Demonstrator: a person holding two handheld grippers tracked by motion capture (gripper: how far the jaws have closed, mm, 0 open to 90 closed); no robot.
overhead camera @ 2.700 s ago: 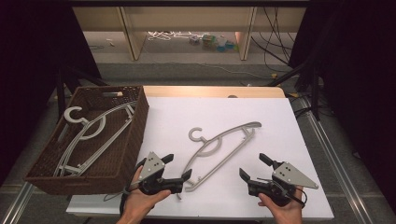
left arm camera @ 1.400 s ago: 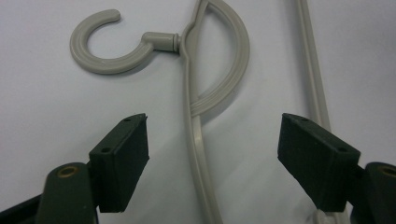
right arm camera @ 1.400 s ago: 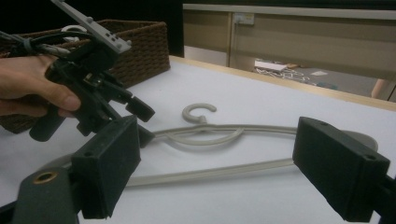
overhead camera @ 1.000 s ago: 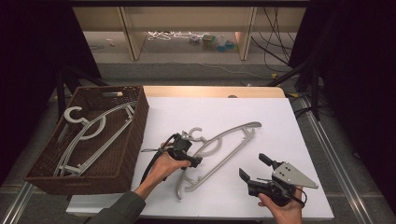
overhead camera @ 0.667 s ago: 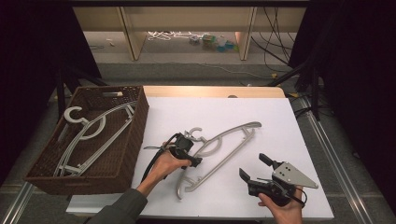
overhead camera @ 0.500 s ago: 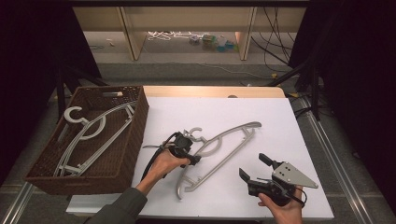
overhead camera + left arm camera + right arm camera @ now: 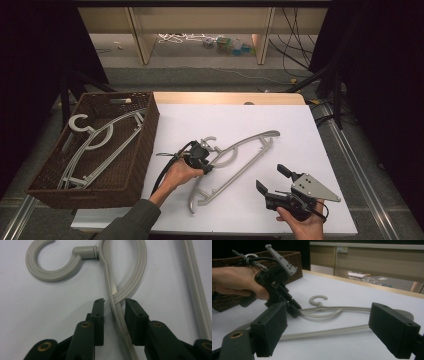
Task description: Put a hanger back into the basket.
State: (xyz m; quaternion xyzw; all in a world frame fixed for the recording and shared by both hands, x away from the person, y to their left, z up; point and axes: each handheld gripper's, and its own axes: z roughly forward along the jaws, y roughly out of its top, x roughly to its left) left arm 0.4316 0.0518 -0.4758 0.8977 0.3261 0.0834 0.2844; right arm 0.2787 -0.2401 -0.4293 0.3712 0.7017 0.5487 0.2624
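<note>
A grey plastic hanger (image 7: pixel 240 160) lies flat on the white table top, its hook (image 7: pixel 50 275) pointing away from me. My left gripper (image 7: pixel 206 161) is tipped down at the hanger's neck. Its jaws (image 7: pixel 114 305) straddle the thin arm (image 7: pixel 117 315) just below the hook and have just been closing. The right pad sits against the arm, while a narrow gap remains at the left pad. My right gripper (image 7: pixel 271 178) rests near the table's front right with its jaws wide apart (image 7: pixel 329 322) and nothing between them. It looks across at the hanger (image 7: pixel 322 308) and the left gripper (image 7: pixel 295 308).
A dark wicker basket (image 7: pixel 145 145) stands at the table's left edge and holds more grey hangers (image 7: pixel 100 145). The white sheet (image 7: pixel 300 130) reaches the back right. Shelving and cables lie beyond the far edge.
My left hand has gone from the table's front edge forward to the hanger's neck and has stayed there over the last second. The right hand has not moved.
</note>
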